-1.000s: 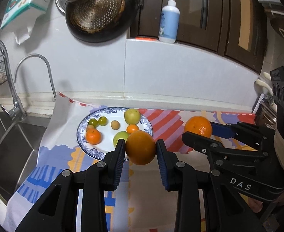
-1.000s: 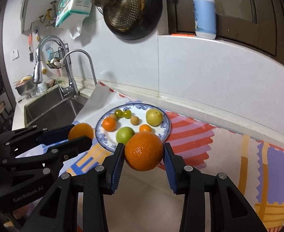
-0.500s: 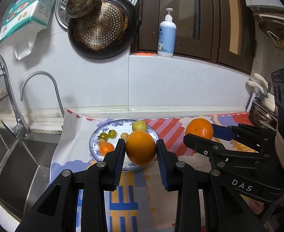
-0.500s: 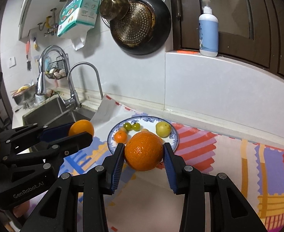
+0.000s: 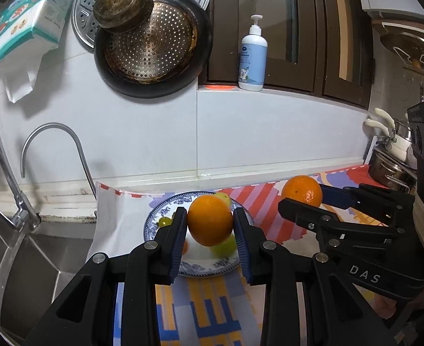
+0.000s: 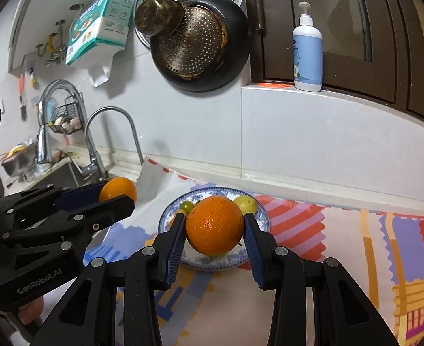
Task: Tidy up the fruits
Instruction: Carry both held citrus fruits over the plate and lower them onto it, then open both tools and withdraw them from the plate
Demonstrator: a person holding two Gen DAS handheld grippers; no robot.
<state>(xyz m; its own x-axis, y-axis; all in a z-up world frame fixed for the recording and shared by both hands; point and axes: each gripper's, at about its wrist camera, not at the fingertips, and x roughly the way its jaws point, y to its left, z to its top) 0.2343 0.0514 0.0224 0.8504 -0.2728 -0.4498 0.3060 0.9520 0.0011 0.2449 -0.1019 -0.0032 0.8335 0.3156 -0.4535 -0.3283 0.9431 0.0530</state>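
Note:
My left gripper (image 5: 210, 225) is shut on a smooth orange (image 5: 210, 220) and holds it in the air above the blue-rimmed plate (image 5: 154, 222). My right gripper (image 6: 214, 226) is shut on a dimpled orange (image 6: 214, 225), also raised over the plate (image 6: 262, 219). The plate holds several small fruits, mostly hidden behind the oranges: a green one (image 5: 224, 246), a yellow-green one (image 6: 245, 204), small green ones (image 6: 187, 206). Each gripper shows in the other's view, the right one (image 5: 301, 194) and the left one (image 6: 118, 191).
The plate sits on a colourful mat (image 6: 384, 245) on the counter. A sink (image 5: 24, 265) with taps (image 5: 53, 144) lies to the left. Pans (image 5: 151, 49) hang on the wall, a pump bottle (image 5: 252, 57) stands on the ledge, pots (image 5: 396, 158) at the right.
Both grippers have risen and pulled back from the plate with their oranges held. The plate looks smaller and farther away now.

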